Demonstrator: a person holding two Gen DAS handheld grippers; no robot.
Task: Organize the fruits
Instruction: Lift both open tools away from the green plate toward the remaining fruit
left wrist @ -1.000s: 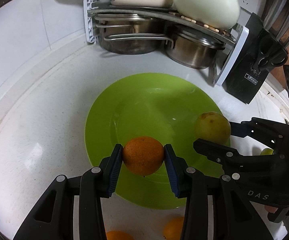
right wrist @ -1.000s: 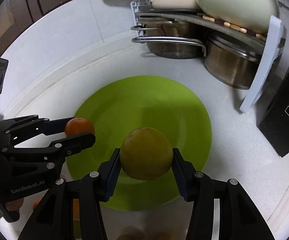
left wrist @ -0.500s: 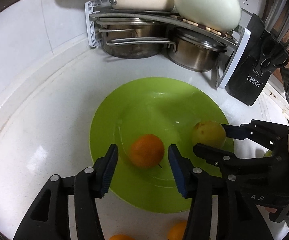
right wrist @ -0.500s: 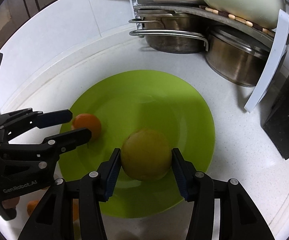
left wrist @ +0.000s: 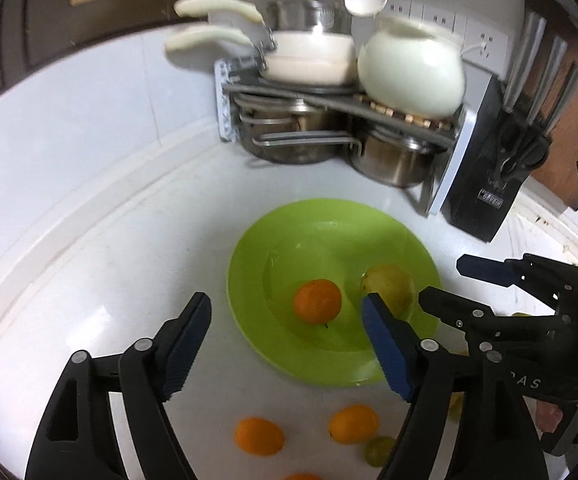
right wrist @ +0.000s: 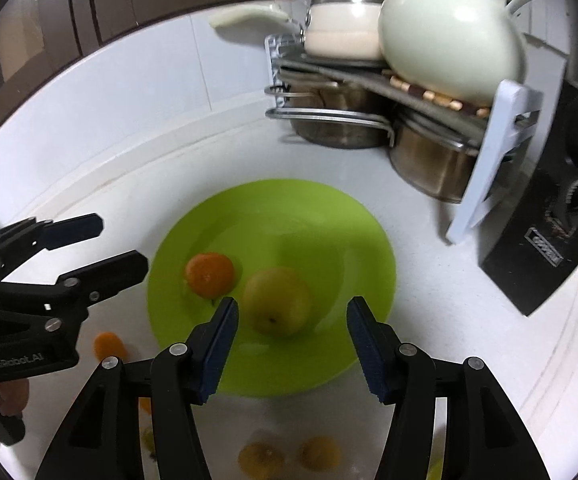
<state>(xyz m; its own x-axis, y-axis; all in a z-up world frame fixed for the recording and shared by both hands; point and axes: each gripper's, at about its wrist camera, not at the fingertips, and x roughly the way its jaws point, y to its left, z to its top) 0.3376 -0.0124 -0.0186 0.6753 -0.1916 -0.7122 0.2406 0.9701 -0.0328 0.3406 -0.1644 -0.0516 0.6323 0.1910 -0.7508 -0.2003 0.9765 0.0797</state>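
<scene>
Left gripper [left wrist: 285, 320] spread wide, holding nothing, blue ribbed pads [left wrist: 187, 340] raised over the near left edge of the green plate [left wrist: 249, 248]. Seen from the right wrist view, same gripper [right wrist: 121, 246] at the left edge, body lettered "GenRobot.AI" in pale print. Right gripper [right wrist: 291, 322] likewise gaping and empty, pads either side of the yellow-green fruit [right wrist: 277, 302] but apart from it. From the left wrist view, right gripper [left wrist: 449, 280] entering from the right, letters "AS" readable on its body, the rest cut off by the left gripper's finger.

Resting in the plate's well: an orange [left wrist: 317, 301] toward the left, yellow-green fruit [left wrist: 389, 286] just beside it on the right, whether touching unclear. Plate flat on the white counter [left wrist: 109, 264].

On the counter near the cameras, outside the plate: two small oranges [left wrist: 259, 436] and a small greenish fruit [left wrist: 379, 450], partly hidden behind the fingers; blurred in the right wrist view.

Further back, in the corner: a grey rack [left wrist: 329, 96] carrying a cream saucepan [left wrist: 309, 58] and a cream pot [left wrist: 411, 72], steel pots [left wrist: 393, 158] beneath. To its right, a black knife block [left wrist: 493, 184] bearing a small white-lettered label, too blurred to read. White wall sockets [left wrist: 485, 46] behind.
</scene>
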